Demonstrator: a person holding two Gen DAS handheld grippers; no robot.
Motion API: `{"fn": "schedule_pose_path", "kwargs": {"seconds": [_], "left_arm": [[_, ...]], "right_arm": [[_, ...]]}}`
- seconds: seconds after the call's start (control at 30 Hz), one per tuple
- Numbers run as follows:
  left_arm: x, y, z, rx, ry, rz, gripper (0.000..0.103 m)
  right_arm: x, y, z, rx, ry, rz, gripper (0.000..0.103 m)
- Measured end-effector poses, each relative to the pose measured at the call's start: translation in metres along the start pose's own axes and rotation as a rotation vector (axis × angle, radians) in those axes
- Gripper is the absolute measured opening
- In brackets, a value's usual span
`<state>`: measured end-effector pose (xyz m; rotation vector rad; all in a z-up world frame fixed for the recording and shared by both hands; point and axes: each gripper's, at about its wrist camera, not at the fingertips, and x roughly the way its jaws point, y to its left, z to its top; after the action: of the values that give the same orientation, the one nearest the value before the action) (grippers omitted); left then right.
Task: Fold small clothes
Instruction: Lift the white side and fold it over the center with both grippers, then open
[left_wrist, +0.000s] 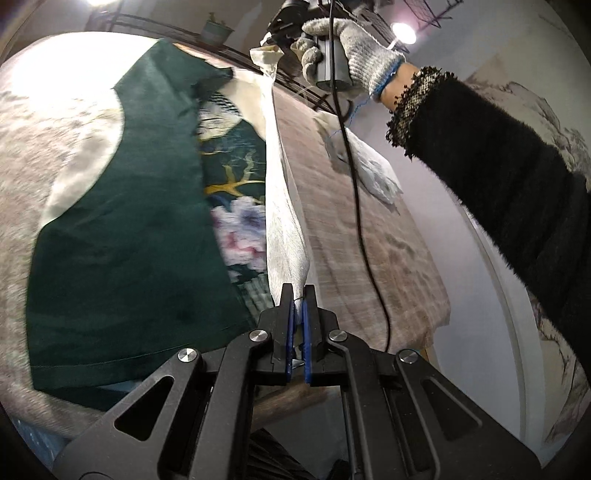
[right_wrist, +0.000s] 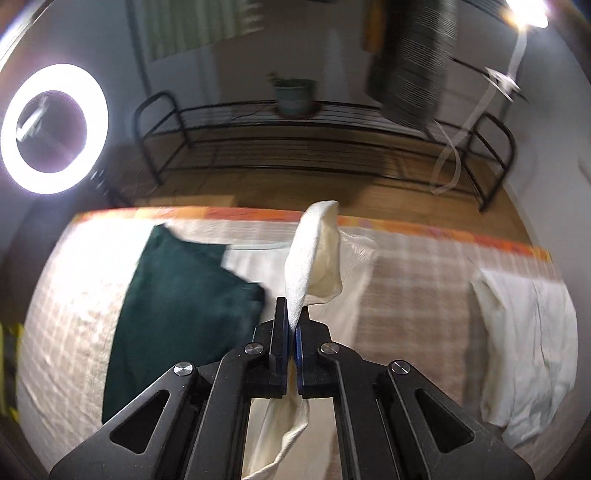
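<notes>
Holding one cream garment (left_wrist: 284, 236) stretched between both grippers is where things stand, so the step in hand looks like lifting it clear to lay it flat for a fold. The left gripper (left_wrist: 298, 295) is clamped on one end of the cloth, and from there the fabric runs taut as a narrow band up to the far end, where the gloved hand (left_wrist: 343, 48) holds the other tool. The right gripper (right_wrist: 294, 314) is pinched tight on that far end, with a loose flap poking out above the jaws and more cloth hanging below them.

Underneath is a worktop covered in a pale checked cloth (right_wrist: 417, 280). A dark green garment (right_wrist: 177, 295) lies toward its left side, with a floral print (left_wrist: 240, 221) showing beside it in the left view. Another cream piece (right_wrist: 524, 347) sits near the right edge. The orange strip (right_wrist: 406, 227) marks the far edge.

To do this well, I'd keep both pinches firm and the tension even, since right now the cloth is bunched into a rope rather than spread. Bringing it down on the bare middle patch, between the green one and the right-hand piece, seems smartest. Both views are pretty motion-blurred, so I can't tell if each grip has a corner or just a bunched edge.
</notes>
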<state>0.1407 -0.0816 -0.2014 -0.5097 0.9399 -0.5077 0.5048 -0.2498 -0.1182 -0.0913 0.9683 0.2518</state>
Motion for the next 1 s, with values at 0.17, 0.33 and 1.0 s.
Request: {"fn": "schedule_pose_path", "kwargs": {"seconds": [0.17, 0.33, 1.0], "left_arm": [[-0.009, 0.023, -0.003, -0.057, -0.007, 0.024, 0.001], [-0.014, 0.039, -0.002, -0.085, -0.012, 0.052, 0.001], [-0.079, 0.034, -0.007, 0.004, -0.102, 0.127, 0.011]], "right_arm": [[0.019, 0.055, 0.003, -0.108, 0.029, -0.004, 0.002], [0.043, 0.088, -0.001, -0.162, 0.062, -0.025, 0.002], [-0.069, 0.008, -0.031, 0.128, -0.058, 0.439, 0.010]]}}
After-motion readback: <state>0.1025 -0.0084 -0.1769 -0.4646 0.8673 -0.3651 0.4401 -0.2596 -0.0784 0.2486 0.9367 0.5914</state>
